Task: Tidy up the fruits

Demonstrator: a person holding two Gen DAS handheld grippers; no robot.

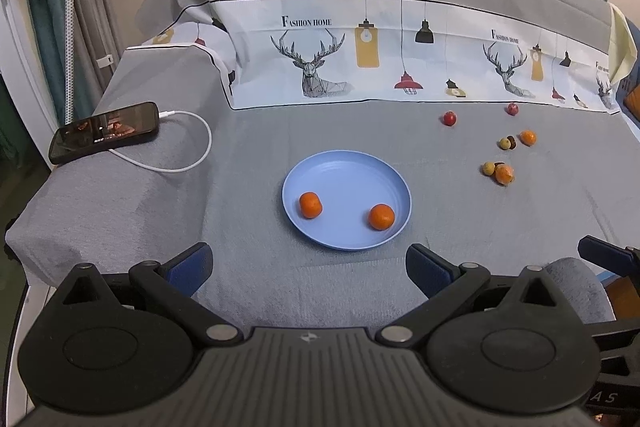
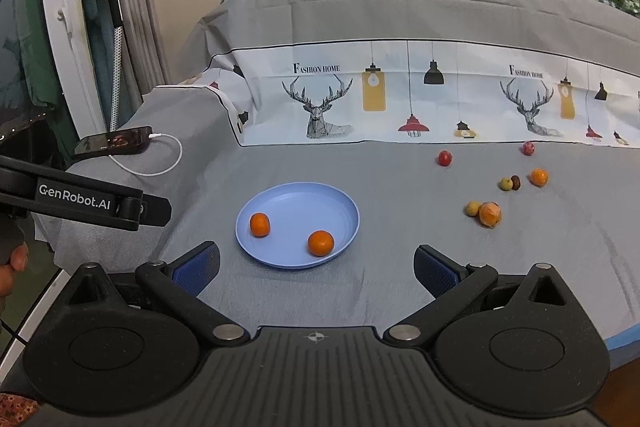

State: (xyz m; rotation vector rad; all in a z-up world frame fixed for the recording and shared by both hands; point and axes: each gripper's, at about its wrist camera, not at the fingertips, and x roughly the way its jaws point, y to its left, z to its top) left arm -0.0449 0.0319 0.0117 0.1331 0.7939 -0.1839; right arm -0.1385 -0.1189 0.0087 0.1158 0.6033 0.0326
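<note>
Tools L [image 1: 308, 267] & R [image 2: 316, 269] both released, empty; smooth round blue plate [image 1: 348, 163] w/ 2 glossy oranges [image 1: 310, 205].

Blue plate [image 1: 346, 167]: smooth plastic, satin sheen, faint concentric ridges. Grey cover cloth [image 1: 256, 211]: matt woven fabric, fine ribbed texture, creased; its printed band [image 1: 400, 51] is smoother and paler. Oranges [image 2: 320, 242] on the plate: dimpled skin, slight gloss. Red fruits [image 1: 449, 118]: glossy, smooth. Left claw [image 1: 308, 267]: matt black plastic links, bright metal pivot pins, blue pads [image 1: 192, 263] with fine rough grip texture; ribbed black body. Right claw [image 2: 316, 265]: same build. Phone [image 1: 104, 131]: glossy glass face; its cable [image 1: 200, 155] smooth white plastic.
</note>
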